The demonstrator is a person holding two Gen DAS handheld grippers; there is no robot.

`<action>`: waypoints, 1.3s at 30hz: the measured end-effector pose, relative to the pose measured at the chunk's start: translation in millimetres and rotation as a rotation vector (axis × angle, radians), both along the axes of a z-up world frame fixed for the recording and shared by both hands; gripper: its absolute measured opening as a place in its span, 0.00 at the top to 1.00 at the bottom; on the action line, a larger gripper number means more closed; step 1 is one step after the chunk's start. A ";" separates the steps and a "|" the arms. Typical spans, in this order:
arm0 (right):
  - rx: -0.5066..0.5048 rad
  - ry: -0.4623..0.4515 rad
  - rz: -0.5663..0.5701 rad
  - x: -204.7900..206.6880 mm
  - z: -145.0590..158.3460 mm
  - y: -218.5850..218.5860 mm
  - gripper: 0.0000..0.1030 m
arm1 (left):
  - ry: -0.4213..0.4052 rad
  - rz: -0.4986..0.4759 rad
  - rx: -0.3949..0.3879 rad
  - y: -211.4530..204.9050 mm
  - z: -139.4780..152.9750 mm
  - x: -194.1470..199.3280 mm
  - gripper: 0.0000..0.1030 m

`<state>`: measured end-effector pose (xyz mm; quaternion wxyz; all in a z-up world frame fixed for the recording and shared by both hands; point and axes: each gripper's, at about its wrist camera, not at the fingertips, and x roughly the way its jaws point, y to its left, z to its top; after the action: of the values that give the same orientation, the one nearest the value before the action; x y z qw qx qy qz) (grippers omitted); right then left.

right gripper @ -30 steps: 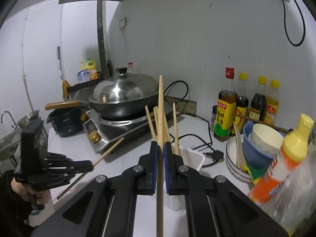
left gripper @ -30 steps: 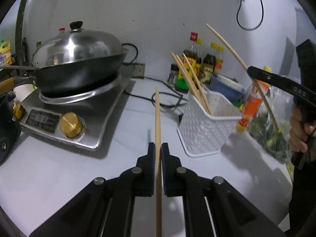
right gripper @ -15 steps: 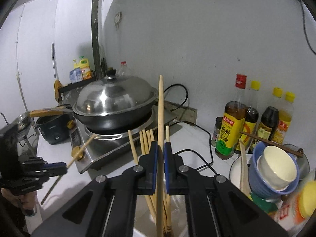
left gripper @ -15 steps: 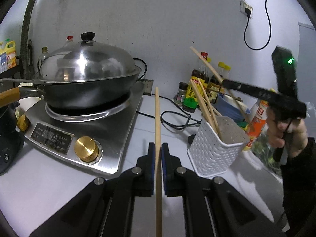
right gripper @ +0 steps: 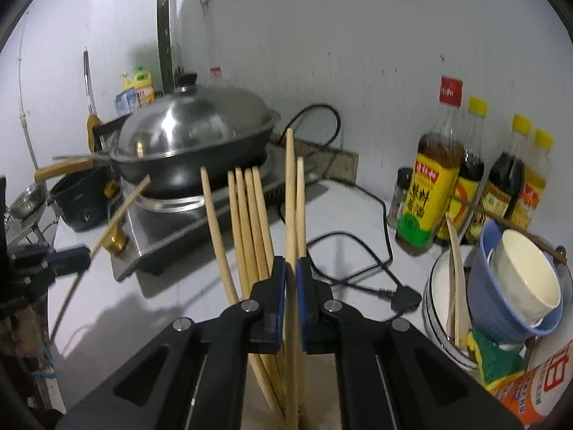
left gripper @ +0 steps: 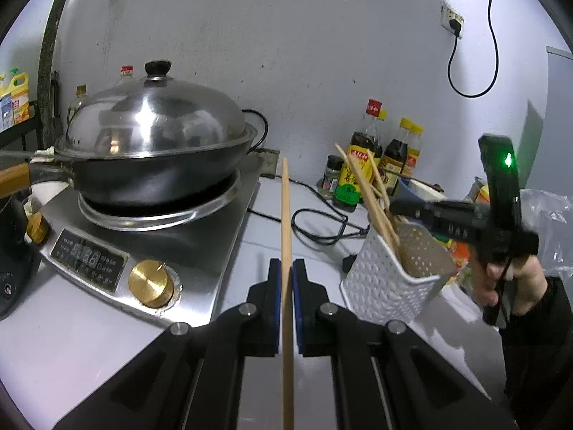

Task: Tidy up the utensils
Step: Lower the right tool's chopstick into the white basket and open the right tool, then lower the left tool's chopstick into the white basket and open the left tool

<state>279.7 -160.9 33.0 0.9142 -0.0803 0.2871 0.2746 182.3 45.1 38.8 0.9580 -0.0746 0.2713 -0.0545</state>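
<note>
Since the frame a second earlier, the right gripper point(right gripper: 290, 304) had travelled from above and beside the white holder point(left gripper: 388, 279) to directly over it, its chopstick point(right gripper: 289, 193) now standing among those already stowed. The left gripper point(left gripper: 285, 308) had closed on the cooker without altering its grip.

Right jaws were pressed onto one chopstick, held upright at centre frame. Its lower end passed out of view below the fingers, so whether it had reached the holder floor could not be confirmed. Left jaws pinched a second chopstick point(left gripper: 285, 215), which ran straight up the middle of that view, well apart from the holder at lower right.

To finish the step well, the right gripper should lower the stick vertically until it seats, then part its jaws only slightly, so the neighbouring sticks point(right gripper: 247, 215) are not dragged out. The left stick should wait until the right tool has cleared.

The chopsticks were pale, smooth, slender wooden rods, liable to slip or pivot between the flat pads. The holder was white perforated plastic, light in appearance and probably easy to tip. Beyond it stood a domed steel lid point(left gripper: 154, 122) on a black wok, and glass sauce bottles point(right gripper: 433, 186) at the right.
</note>
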 end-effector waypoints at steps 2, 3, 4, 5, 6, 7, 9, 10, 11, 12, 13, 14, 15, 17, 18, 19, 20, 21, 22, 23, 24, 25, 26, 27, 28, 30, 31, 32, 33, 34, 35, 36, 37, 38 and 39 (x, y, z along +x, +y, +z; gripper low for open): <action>0.000 0.008 -0.001 -1.8 -3.2 -4.7 0.93 | -0.011 -0.001 -0.007 -4.1 5.0 2.8 0.95; 0.005 0.011 -0.003 -2.9 -4.0 -8.0 0.90 | -0.017 -0.004 -0.017 -7.0 8.2 5.0 0.95; 0.015 0.011 -0.006 -5.2 -4.1 -12.6 0.87 | -0.022 -0.006 -0.022 -9.8 10.4 7.1 0.95; 0.025 0.010 -0.009 -7.5 -3.4 -16.8 0.83 | -0.027 -0.007 -0.024 -13.9 13.1 9.8 0.95; 0.036 0.010 -0.012 -9.0 -2.7 -21.8 0.81 | -0.034 -0.012 -0.027 -18.9 15.8 13.3 0.95; 0.050 0.009 -0.015 -11.9 -1.8 -27.8 0.81 | -0.038 -0.018 -0.033 -23.2 17.9 16.4 0.95; 0.075 0.002 -0.023 -18.8 0.9 -39.3 0.80 | -0.043 -0.031 -0.051 -33.9 22.3 24.2 0.95; 0.082 -0.003 -0.024 -21.5 2.6 -43.5 0.80 | -0.050 -0.038 -0.059 -40.7 24.7 28.4 0.95; 0.090 -0.009 -0.027 -24.1 4.0 -48.4 0.80 | -0.055 -0.040 -0.062 -46.0 26.4 31.6 0.95; 0.100 -0.014 -0.032 -27.1 4.9 -53.5 0.80 | -0.060 -0.038 -0.063 -53.2 28.1 36.0 0.95; 0.114 -0.019 -0.038 -29.4 6.2 -58.8 0.79 | -0.060 -0.024 -0.058 -60.7 29.0 40.8 0.95; 0.128 -0.022 -0.045 -31.4 7.0 -64.0 0.75 | -0.056 -0.012 -0.056 -66.1 29.3 44.7 0.95; 0.143 -0.021 -0.064 -33.3 6.9 -70.7 0.69 | -0.053 -0.012 -0.067 -72.5 29.6 49.6 0.95; 0.167 -0.020 -0.086 -36.1 7.1 -80.6 0.67 | -0.062 -0.007 -0.075 -85.8 31.6 57.6 0.95; 0.180 -0.022 -0.087 -37.6 7.1 -85.1 0.67 | -0.068 -0.005 -0.077 -90.5 32.2 60.7 0.95; 0.198 -0.025 -0.088 -39.7 7.0 -90.3 0.67 | -0.075 -0.006 -0.083 -97.1 34.1 64.8 0.95; 0.208 -0.028 -0.089 -41.8 6.9 -94.4 0.66 | -0.083 -0.008 -0.088 -102.8 36.3 68.2 0.95; 0.213 -0.035 -0.091 -44.0 6.8 -98.5 0.65 | -0.092 -0.008 -0.091 -106.9 37.4 69.8 0.95; 0.218 -0.043 -0.097 -46.0 6.7 -102.5 0.64 | -0.102 -0.005 -0.091 -112.0 39.1 73.1 0.95; 0.229 -0.048 -0.101 -47.6 6.5 -106.8 0.64 | -0.114 0.002 -0.094 -118.3 40.8 78.3 0.95; 0.240 -0.050 -0.101 -48.3 6.5 -110.4 0.63 | -0.121 0.010 -0.100 -121.9 42.0 82.7 0.95; 0.256 -0.055 -0.103 -49.1 6.9 -114.8 0.63 | -0.124 0.021 -0.110 -125.6 42.2 88.1 0.95; 0.273 -0.060 -0.109 -50.0 6.8 -119.6 0.62 | -0.123 0.028 -0.122 -128.3 41.8 93.0 0.95; 0.293 -0.064 -0.114 -50.6 6.4 -124.4 0.61 | -0.125 0.037 -0.137 -131.1 41.3 98.3 0.95; 0.308 -0.066 -0.117 -50.7 5.8 -128.2 0.60 | -0.132 0.053 -0.148 -134.0 40.3 103.4 0.95; 0.331 -0.063 -0.127 -51.5 4.5 -134.8 0.60 | -0.145 0.093 -0.164 -138.5 37.3 111.4 0.95; 0.327 -0.063 -0.132 -51.6 4.2 -136.2 0.60 | -0.150 0.116 -0.190 -138.4 34.9 115.0 0.95; 0.321 -0.069 -0.136 -53.1 4.2 -137.8 0.60 | -0.159 0.142 -0.216 -137.6 32.1 117.7 0.95; 0.319 -0.075 -0.141 -54.5 4.4 -139.5 0.60 | -0.172 0.173 -0.226 -137.0 28.5 119.5 0.95; 0.320 -0.078 -0.145 -55.2 4.8 -141.6 0.60 | -0.181 0.202 -0.230 -135.7 24.7 119.8 0.95; 0.321 -0.081 -0.151 -55.5 5.3 -143.6 0.60 | -0.182 0.226 -0.236 -135.4 21.7 121.0 0.95; 0.323 -0.084 -0.156 -56.0 5.4 -144.9 0.60 | -0.176 0.249 -0.247 -134.5 16.8 121.9 0.95; 0.327 -0.086 -0.162 -55.9 5.6 -146.7 0.60 | -0.171 0.273 -0.254 -132.9 13.0 121.3 0.95; 0.328 -0.085 -0.166 -55.2 5.2 -147.7 0.59 | -0.167 0.296 -0.255 -132.2 8.4 120.2 0.95; 0.326 -0.083 -0.171 -54.7 4.3 -148.3 0.59 | -0.166 0.299 -0.253 -131.2 5.7 120.0 0.95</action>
<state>224.9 -309.2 37.3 0.9461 0.0820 0.2066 0.2354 302.2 -86.1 44.4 0.9575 -0.2291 0.1686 0.0486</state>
